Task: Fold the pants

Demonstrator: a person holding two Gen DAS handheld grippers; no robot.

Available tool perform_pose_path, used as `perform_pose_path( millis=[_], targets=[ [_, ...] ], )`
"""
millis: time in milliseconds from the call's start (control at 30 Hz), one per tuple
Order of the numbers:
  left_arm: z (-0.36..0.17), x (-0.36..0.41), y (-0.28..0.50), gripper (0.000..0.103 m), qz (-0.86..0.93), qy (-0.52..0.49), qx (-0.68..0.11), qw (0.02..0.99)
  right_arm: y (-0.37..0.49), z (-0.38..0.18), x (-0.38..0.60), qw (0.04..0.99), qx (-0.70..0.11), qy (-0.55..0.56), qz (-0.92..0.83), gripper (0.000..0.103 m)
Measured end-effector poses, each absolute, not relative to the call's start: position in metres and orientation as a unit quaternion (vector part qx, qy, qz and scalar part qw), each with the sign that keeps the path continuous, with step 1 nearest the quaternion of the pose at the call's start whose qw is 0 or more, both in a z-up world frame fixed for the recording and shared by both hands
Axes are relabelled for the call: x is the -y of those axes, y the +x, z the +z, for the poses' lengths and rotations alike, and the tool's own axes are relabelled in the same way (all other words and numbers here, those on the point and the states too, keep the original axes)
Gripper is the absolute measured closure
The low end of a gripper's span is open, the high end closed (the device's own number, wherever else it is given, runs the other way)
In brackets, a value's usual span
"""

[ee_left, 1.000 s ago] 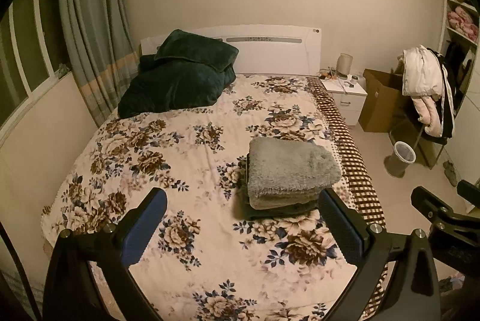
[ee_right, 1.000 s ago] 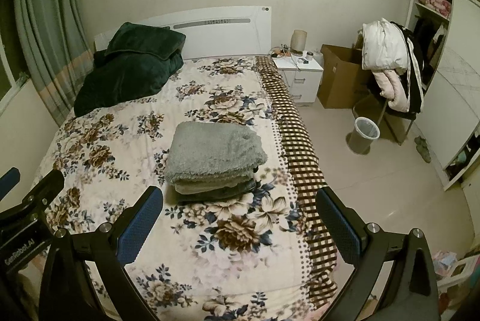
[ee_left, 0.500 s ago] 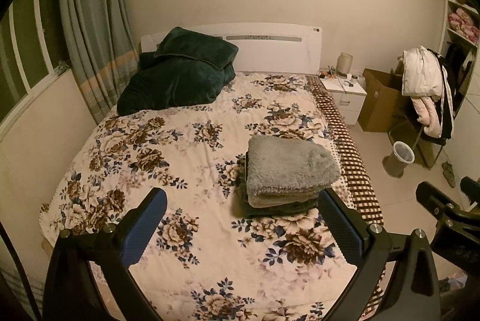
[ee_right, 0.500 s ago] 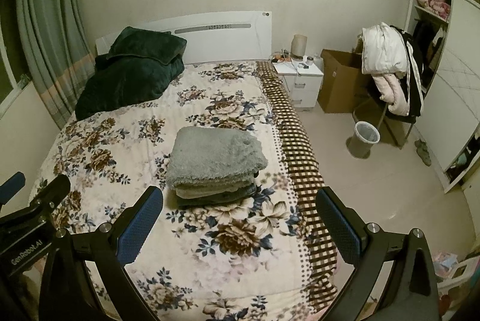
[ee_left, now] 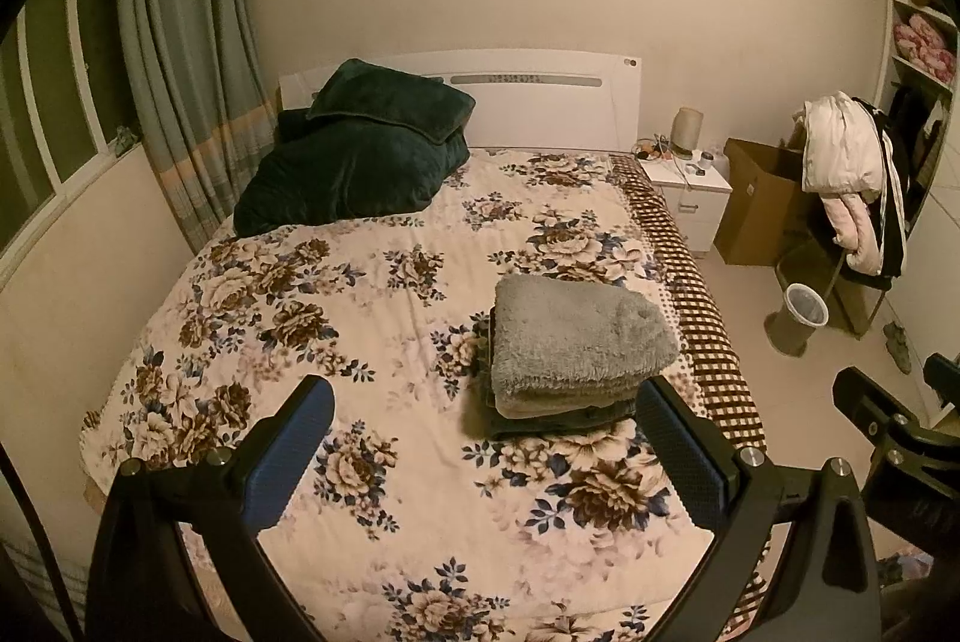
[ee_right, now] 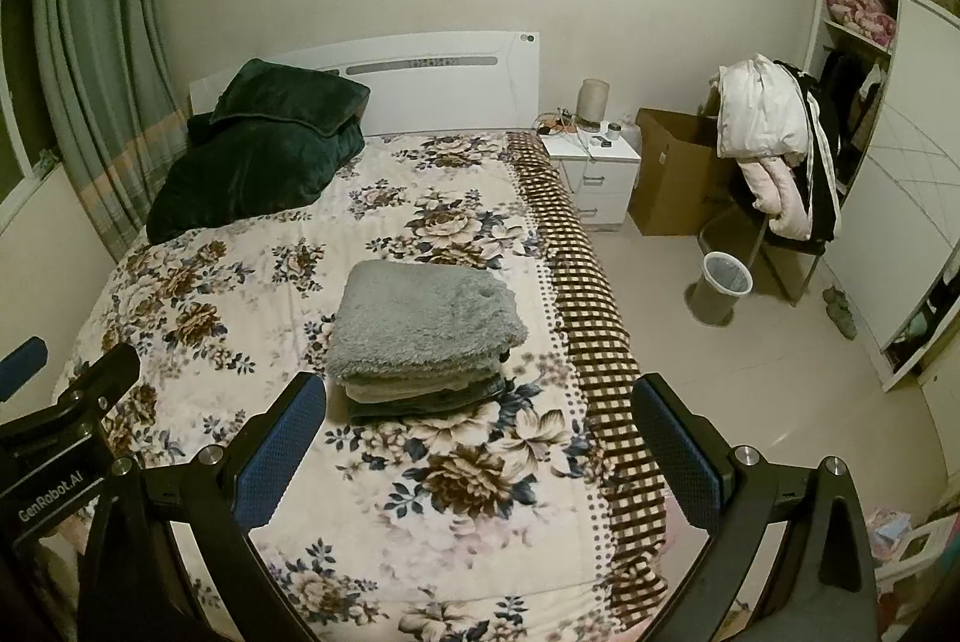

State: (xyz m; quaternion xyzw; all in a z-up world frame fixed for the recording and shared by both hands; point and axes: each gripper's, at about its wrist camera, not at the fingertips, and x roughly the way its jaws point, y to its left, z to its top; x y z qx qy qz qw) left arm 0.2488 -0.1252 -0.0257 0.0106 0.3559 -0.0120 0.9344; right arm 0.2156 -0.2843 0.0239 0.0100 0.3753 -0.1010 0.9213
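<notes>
A stack of folded pants (ee_left: 576,348) (ee_right: 420,330) lies on the floral bedspread (ee_left: 384,294) (ee_right: 240,282), right of the bed's middle. A fluffy grey pair is on top, a beige one under it, a dark one at the bottom. My left gripper (ee_left: 489,453) is open and empty, held back from the bed's foot above the cover. My right gripper (ee_right: 483,447) is open and empty too, back from the stack. Each gripper shows at the edge of the other's view: the right gripper's body (ee_left: 888,432), the left gripper's body (ee_right: 66,402).
A dark green quilt and pillow (ee_left: 360,156) are piled at the headboard's left. A white nightstand (ee_right: 594,168), cardboard box (ee_right: 678,174), chair with hung clothes (ee_right: 774,144) and waste bin (ee_right: 720,288) stand on the floor right of the bed. Curtains (ee_left: 174,60) hang at left.
Both grippers have drawn back and risen a little, so the bed and the stack look slightly farther away. The stack has not moved. Both grippers stay open.
</notes>
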Motion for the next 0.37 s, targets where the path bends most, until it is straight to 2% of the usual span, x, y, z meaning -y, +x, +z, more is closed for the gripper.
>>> perform_pose_path(
  millis=[367],
  targets=[
    [-0.0211,0.1205,0.2455,0.0,-0.017,0.01,-0.345,0.938,0.2095,0.0226,0.2854,0.919,-0.38,0.017,-0.101,0.0]
  ],
)
